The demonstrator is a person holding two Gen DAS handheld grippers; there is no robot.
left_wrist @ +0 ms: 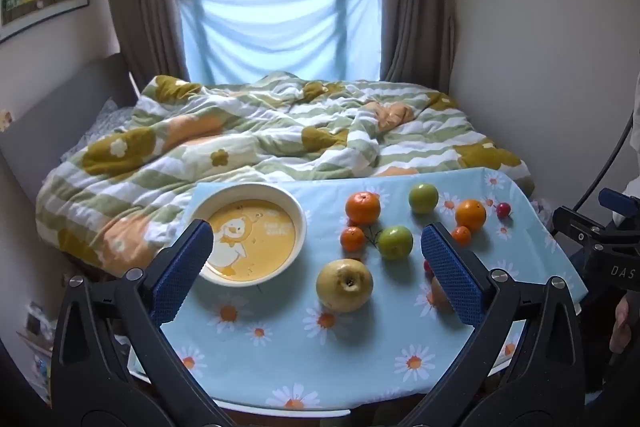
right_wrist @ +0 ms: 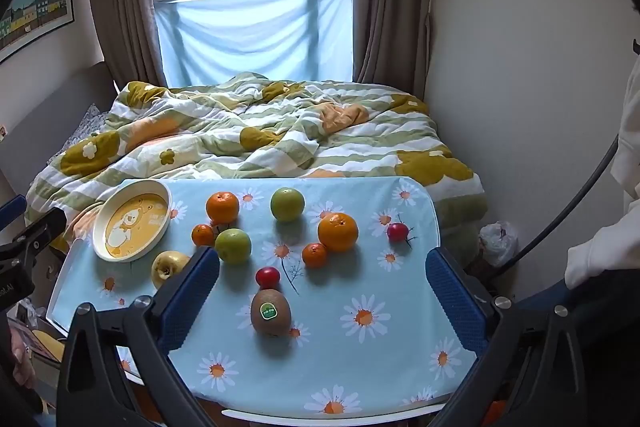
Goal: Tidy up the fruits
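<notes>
Hovering wide open and empty: left gripper near the pear, right gripper over the kiwi. Scattered right of the empty duck plate, round fruits likely to roll off the daisy tablecloth if nudged by closing fingers.

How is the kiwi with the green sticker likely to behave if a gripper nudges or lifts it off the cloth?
The kiwi stands on end, so a sideways nudge would probably tip it, and its rounded body may then roll. Its skin looks matte and fuzzy, so the textured pads should hold it without much slipping.
</notes>
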